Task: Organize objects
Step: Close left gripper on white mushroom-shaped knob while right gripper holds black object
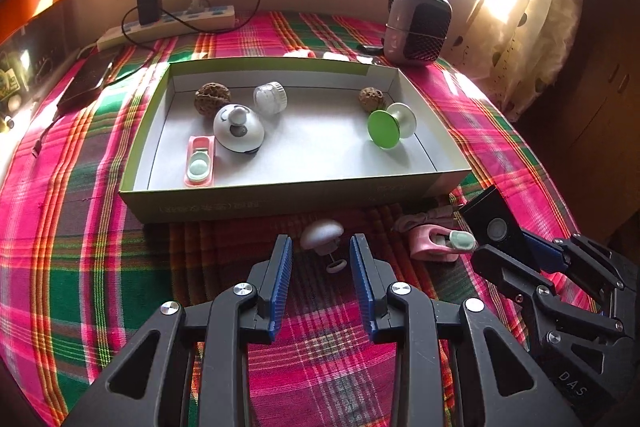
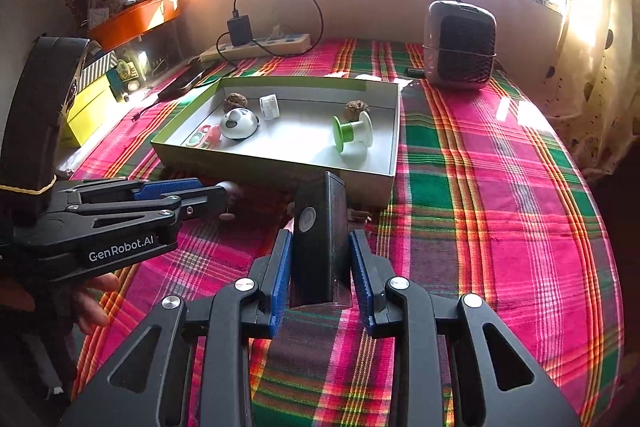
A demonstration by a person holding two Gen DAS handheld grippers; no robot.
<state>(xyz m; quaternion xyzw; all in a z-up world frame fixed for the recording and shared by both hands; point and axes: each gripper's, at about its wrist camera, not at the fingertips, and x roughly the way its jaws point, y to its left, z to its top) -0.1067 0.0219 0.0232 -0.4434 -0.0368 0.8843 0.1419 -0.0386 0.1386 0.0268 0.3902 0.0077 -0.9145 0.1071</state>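
Gathering is under way: the left gripper point(image 1: 321, 255) hangs with its jaws apart over a white mushroom-shaped knob point(image 1: 322, 235) lying on the plaid cloth point(image 1: 100, 267) just before the box point(image 1: 280, 193), not gripping it. Beside it lies a pink clip point(image 1: 434, 247). The right gripper point(image 2: 321, 259) is clamped on a black block point(image 2: 320, 239). Next, I judge, the block goes over the box rim. The block's lower end is hard to make out.
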